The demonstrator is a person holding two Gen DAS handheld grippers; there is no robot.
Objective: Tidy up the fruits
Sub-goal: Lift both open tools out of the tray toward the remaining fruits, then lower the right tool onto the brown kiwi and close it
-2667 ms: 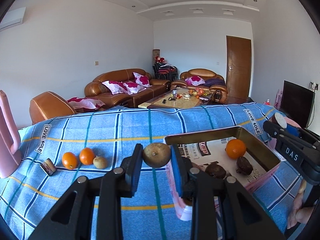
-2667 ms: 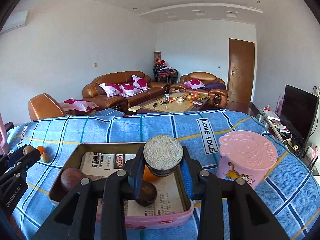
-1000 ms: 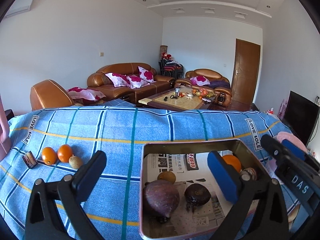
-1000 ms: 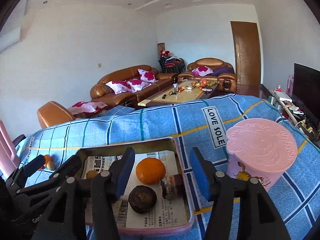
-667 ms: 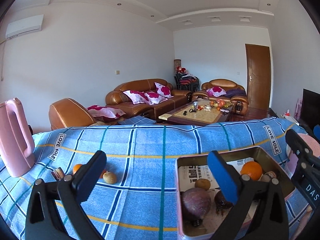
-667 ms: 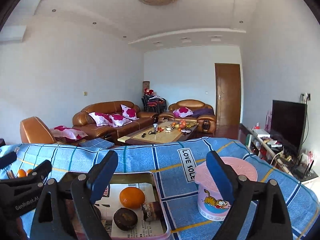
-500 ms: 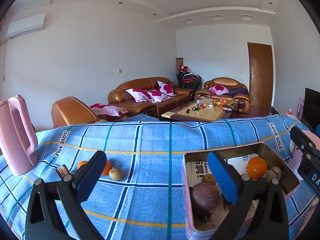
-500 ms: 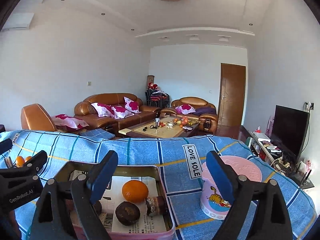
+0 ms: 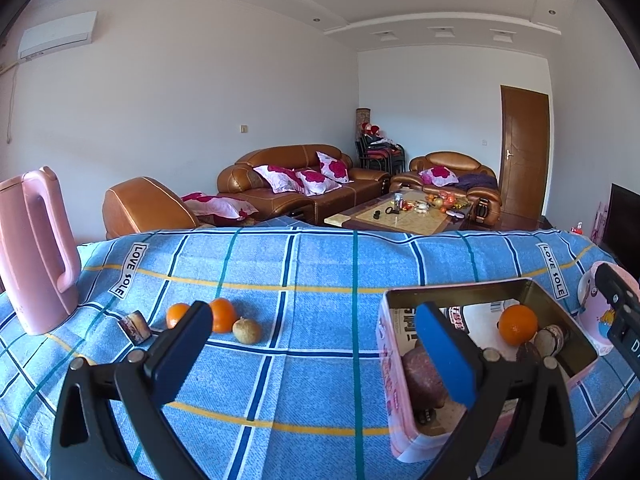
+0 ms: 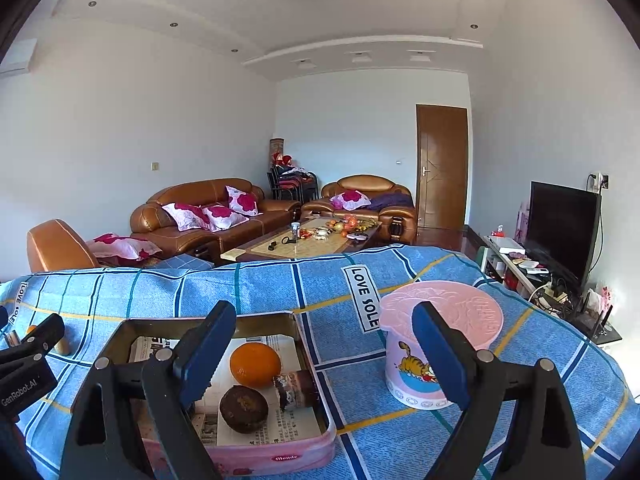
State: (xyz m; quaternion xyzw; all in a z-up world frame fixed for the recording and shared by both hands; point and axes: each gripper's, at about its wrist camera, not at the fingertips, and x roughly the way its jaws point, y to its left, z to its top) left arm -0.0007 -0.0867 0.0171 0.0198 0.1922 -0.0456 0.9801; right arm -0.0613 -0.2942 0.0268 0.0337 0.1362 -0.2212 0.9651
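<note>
A pink tin tray (image 9: 390, 364) lined with newspaper sits on the blue plaid cloth. It holds an orange (image 9: 517, 324), a dark purple fruit (image 9: 420, 376), a dark brown fruit (image 10: 243, 408) and a small round cake (image 10: 294, 390). Two oranges (image 9: 222, 314) and a tan fruit (image 9: 247, 330) lie on the cloth to the left, beside a small cake piece (image 9: 135, 326). My left gripper (image 9: 316, 352) is open and empty, left of the tray. My right gripper (image 10: 324, 350) is open and empty above the tray's right edge (image 10: 308, 354).
A pink jug (image 9: 36, 248) stands at the far left. A pink lidded cup (image 10: 438, 340) stands right of the tray. Sofas, a coffee table (image 9: 404, 216) and a television (image 10: 562, 228) lie beyond the table.
Both grippers let their items go into the tray, opened wide and rose. My left gripper has since swung left, so the loose oranges and the jug came into view.
</note>
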